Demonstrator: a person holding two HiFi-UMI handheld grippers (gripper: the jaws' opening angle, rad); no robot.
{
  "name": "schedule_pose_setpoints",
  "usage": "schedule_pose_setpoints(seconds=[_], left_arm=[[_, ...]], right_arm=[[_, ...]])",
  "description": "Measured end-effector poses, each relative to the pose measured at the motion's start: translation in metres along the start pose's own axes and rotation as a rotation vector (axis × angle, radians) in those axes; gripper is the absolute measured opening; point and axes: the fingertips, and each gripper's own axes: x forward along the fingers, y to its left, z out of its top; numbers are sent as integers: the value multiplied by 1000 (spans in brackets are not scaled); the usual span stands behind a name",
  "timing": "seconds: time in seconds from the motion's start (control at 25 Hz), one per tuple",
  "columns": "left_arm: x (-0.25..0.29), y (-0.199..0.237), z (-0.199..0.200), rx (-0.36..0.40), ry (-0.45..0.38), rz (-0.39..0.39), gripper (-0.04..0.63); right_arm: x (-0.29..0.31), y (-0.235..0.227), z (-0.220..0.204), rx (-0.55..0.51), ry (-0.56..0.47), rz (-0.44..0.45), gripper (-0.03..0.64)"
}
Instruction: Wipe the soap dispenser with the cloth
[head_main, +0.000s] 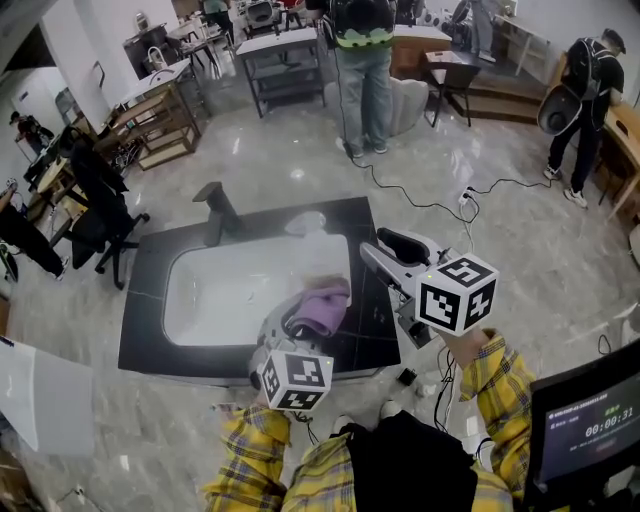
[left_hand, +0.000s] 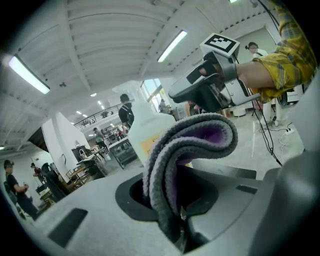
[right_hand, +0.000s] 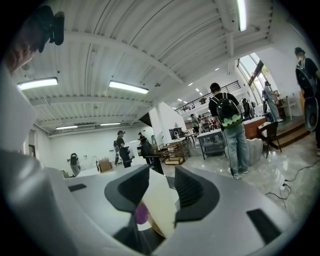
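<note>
- Soap dispenser (left_hand: 146, 127), where?
- Off the table (head_main: 142, 325). It's held up in the right gripper (head_main: 370, 252), over the right end of the sink (head_main: 200, 292), toward the table's right edge. White bottle, yellow label (left_hand: 148, 145) on its side.
- Right gripper state?
- Jaws part-way apart, with the bottle between them. The right gripper view shows the white body filling the gap, a pad against each side. Clamped, not loose.
- Left gripper (head_main: 303, 322)?
- Jaws closed on the cloth (head_main: 322, 305). It's pinched low down, and the rest loops up and over in a hump. Grey outside, purple inside.
- Cloth position?
- Over the near right part of the sink, close to the table's near edge and just beside the dispenser on its near side. In the left gripper view it sits in front of the bottle and covers the lower part.
- Cloth touching the bottle?
- Cannot tell. A purple patch shows just beside the bottle, low down in the right gripper view. No clear gap, no clear contact.
- Anything else on the table?
- Black faucet (head_main: 215, 212) at the far edge, by the sink's far left corner. Yellow plaid sleeve (head_main: 495, 385) behind the right gripper, another behind the left.
</note>
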Motion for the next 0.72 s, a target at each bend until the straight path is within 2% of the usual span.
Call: schedule_pose_setpoints(seconds=[0.72], left_arm=[[38,-32,-58,-58,154,-131,72]], right_arm=[[1,-5,-12,12,24,-2,149]])
